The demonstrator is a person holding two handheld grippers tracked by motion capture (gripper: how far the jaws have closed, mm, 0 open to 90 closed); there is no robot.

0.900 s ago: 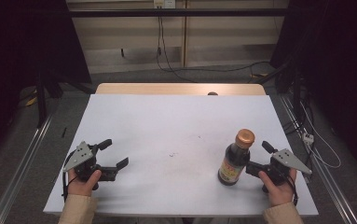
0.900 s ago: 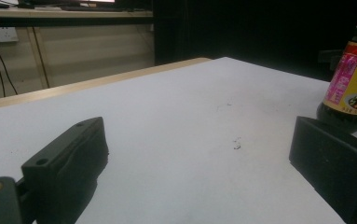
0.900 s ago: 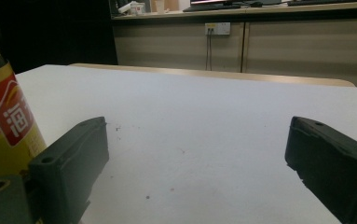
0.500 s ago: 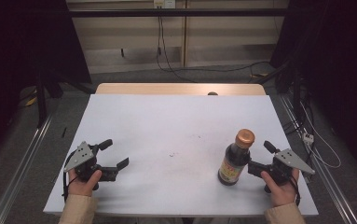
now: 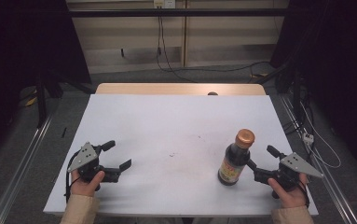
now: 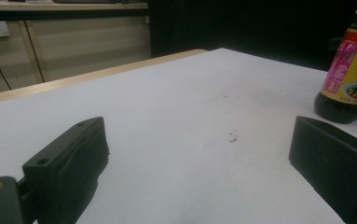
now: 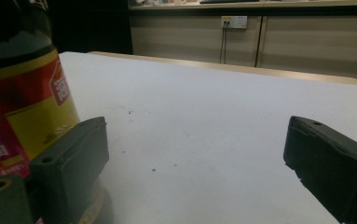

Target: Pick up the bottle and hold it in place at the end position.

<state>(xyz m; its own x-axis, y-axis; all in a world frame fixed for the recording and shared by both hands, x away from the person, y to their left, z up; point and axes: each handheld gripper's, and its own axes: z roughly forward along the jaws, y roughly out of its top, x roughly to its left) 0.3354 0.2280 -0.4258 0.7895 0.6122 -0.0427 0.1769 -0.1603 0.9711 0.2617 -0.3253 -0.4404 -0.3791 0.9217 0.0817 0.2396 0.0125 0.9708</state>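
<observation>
where dark curtains and a cabled wall ring the room, a white table (image 5: pixel 167 121) with a wooden far edge fills the floor space. a dark sauce bottle (image 5: pixel 234 158) stands upright near its front right, orange cap up, long axis vertical. the right gripper (image 5: pixel 260 163) sits just beside it, jaws spread, and the left gripper (image 5: pixel 115 155) rests well apart at front left, jaws also spread.
</observation>
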